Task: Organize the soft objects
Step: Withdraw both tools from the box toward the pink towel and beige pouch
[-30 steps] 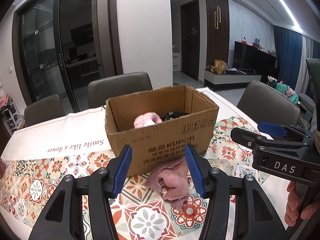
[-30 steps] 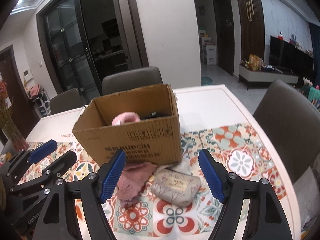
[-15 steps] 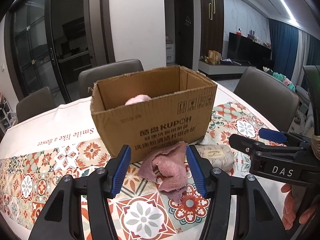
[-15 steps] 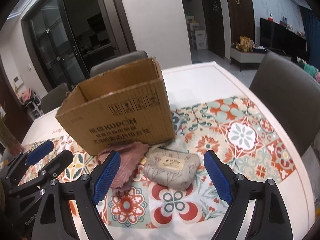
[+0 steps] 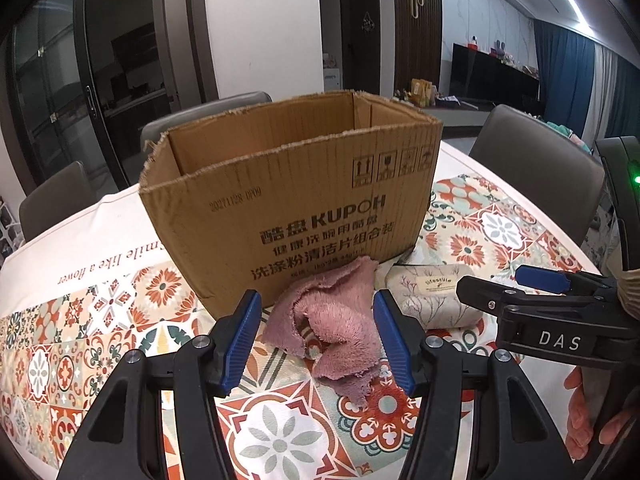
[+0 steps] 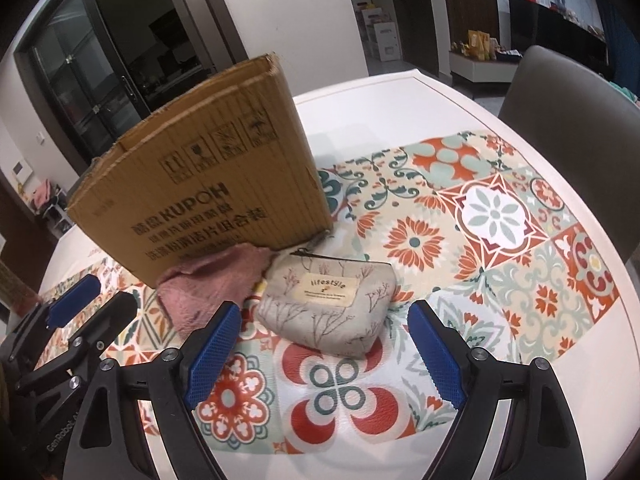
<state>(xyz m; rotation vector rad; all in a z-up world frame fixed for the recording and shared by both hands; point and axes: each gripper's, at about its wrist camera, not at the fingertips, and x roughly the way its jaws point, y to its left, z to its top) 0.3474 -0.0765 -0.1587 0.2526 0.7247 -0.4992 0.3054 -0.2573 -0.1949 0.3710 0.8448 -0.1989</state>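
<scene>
Near the desk's front edge, your left gripper (image 5: 316, 336) brackets the limp pink cloth (image 5: 328, 324) with jaws apart; pinch its bunched middle. Your right gripper (image 6: 324, 356), jaws just widened and holding nothing, faces the squashy pouch (image 6: 326, 306).

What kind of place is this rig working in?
Most likely a home's open dining and living area. A dining table with a patterned cloth has upholstered chairs around it, a TV console stands against the far wall, and blue curtains hang beside it.
</scene>
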